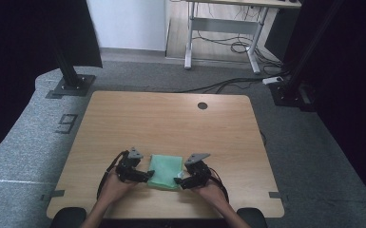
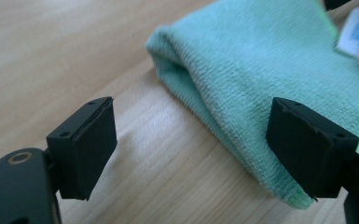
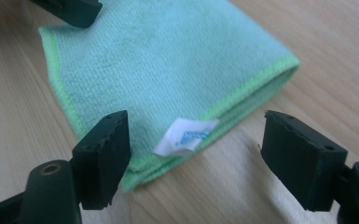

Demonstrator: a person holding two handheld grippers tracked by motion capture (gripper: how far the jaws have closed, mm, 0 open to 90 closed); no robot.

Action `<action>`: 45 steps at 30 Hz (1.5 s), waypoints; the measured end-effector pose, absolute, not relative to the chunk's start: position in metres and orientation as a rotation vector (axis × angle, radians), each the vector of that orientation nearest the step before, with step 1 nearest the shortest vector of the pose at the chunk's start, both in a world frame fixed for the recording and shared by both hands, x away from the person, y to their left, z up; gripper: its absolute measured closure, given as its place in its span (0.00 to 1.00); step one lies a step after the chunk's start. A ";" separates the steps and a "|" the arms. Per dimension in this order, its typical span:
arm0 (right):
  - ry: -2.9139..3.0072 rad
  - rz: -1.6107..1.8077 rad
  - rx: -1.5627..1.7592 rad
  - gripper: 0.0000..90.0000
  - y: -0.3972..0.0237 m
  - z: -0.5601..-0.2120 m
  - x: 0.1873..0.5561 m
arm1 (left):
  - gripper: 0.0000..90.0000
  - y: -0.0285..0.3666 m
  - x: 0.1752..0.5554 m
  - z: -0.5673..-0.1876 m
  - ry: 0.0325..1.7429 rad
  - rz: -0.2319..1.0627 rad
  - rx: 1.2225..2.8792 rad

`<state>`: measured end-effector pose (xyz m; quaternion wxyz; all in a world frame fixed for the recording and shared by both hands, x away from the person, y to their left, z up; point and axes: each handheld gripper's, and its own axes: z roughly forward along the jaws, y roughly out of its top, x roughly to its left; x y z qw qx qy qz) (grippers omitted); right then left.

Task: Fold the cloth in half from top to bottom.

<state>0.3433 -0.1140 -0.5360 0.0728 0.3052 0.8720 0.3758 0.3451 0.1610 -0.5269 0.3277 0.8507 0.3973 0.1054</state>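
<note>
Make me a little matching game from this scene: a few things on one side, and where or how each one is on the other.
Things:
1. green cloth
2. white label
3. left gripper
4. round hole

Descriptions:
A. far side of the tabletop
B. folded, lying flat on the table
C. open, at the cloth's left edge
D. sewn at the cloth's corner, by the right gripper

Pairs: 1-B, 2-D, 3-C, 4-A
</note>
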 end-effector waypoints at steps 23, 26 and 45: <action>2.594 1.050 0.930 0.23 -0.118 -0.542 0.335 | 0.18 0.157 0.348 -0.529 1.034 0.267 2.214; 2.597 1.037 0.912 0.23 -0.116 -0.543 0.336 | 0.18 0.160 0.354 -0.517 1.034 0.275 2.145; 2.573 1.049 0.927 0.23 -0.117 -0.546 0.338 | 0.20 0.157 0.396 -0.528 1.169 0.459 2.167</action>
